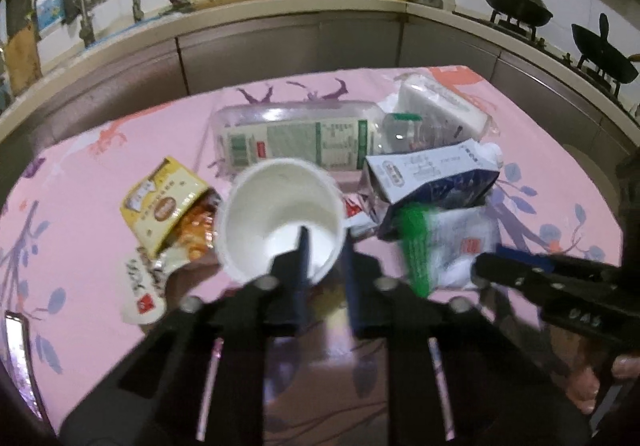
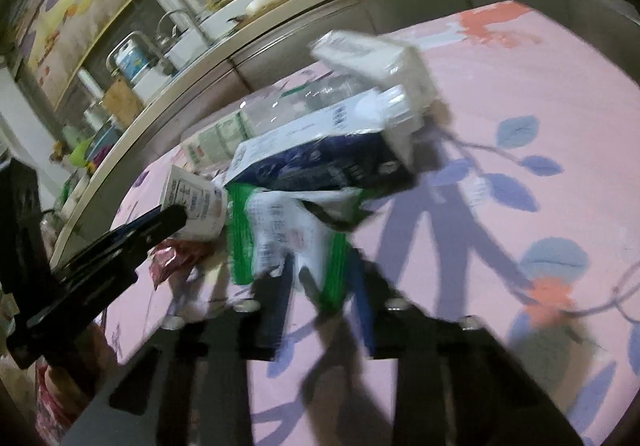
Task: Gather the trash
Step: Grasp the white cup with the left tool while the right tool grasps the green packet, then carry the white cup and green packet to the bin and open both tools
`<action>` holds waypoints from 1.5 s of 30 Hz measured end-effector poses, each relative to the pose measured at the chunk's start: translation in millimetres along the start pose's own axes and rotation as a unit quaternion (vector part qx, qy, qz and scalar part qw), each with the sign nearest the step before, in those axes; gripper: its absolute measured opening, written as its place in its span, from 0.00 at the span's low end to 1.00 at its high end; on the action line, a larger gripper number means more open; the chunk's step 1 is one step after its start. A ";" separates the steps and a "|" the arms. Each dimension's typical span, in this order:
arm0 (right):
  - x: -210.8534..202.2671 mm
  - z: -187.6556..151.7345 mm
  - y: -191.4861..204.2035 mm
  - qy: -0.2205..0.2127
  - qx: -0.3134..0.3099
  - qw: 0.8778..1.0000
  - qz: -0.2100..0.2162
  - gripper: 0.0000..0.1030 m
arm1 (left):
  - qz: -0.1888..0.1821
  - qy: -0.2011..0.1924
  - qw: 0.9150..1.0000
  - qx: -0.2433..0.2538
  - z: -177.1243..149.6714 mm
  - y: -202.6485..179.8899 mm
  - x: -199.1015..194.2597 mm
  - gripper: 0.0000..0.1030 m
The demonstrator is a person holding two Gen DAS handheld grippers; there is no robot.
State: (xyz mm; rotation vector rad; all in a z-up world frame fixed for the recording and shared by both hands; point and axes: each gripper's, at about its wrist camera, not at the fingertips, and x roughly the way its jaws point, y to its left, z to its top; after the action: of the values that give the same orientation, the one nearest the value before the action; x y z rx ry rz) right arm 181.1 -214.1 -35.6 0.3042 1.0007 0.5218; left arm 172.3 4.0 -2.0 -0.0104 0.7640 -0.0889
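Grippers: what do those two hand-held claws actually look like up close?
Both are matte black. The left gripper has two flat fingers with dark blue pads, on angular black brackets with round silver bolts. The right gripper matches; in the left view its side bears small pale stamped characters.

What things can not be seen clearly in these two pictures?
- Left wrist view: the outer wall of the white cup, hidden by the left claw.
- Right wrist view: print on the green-and-white packet, lost to motion blur.
- Both views: the clear bottle, partly hidden by trash in front.
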 end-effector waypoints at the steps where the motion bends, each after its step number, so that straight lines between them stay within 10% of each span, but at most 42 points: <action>1: -0.5 -1.6 1.2 0.002 0.001 1.000 0.010 0.07 | 0.001 0.000 1.000 -0.003 -0.1 1.1 -1.3 0.05; 16: -96.6 -25.2 -52.5 -0.092 0.030 0.995 -0.009 0.05 | -0.100 -0.027 0.995 0.008 21.4 -50.1 -58.3 0.04; 31: -219.1 -11.6 -257.5 -0.211 0.187 0.945 -0.165 0.05 | -0.297 0.039 0.939 0.168 105.7 -337.1 24.4 0.04; 40: -213.6 7.8 -322.4 -0.184 0.204 0.938 -0.212 0.06 | -0.301 0.100 0.926 0.203 117.3 -457.0 104.8 0.04; 42: -210.7 8.8 -337.7 -0.180 0.221 0.938 -0.197 0.12 | -0.307 0.122 0.922 0.203 117.1 -466.3 118.3 0.19; 43: -210.5 8.7 -345.3 -0.181 0.232 0.936 -0.194 0.21 | -0.307 0.137 0.921 0.198 116.4 -471.5 125.7 0.44; 45: -216.1 3.1 -352.6 -0.192 0.248 0.931 -0.186 0.49 | -0.297 0.125 0.928 0.184 117.0 -470.2 128.4 0.58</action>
State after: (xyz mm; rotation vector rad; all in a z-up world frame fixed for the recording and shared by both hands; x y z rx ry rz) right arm 187.3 -627.5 -45.6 0.6254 0.7656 -0.1473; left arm 309.5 -477.9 13.5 0.1291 0.9698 -0.8255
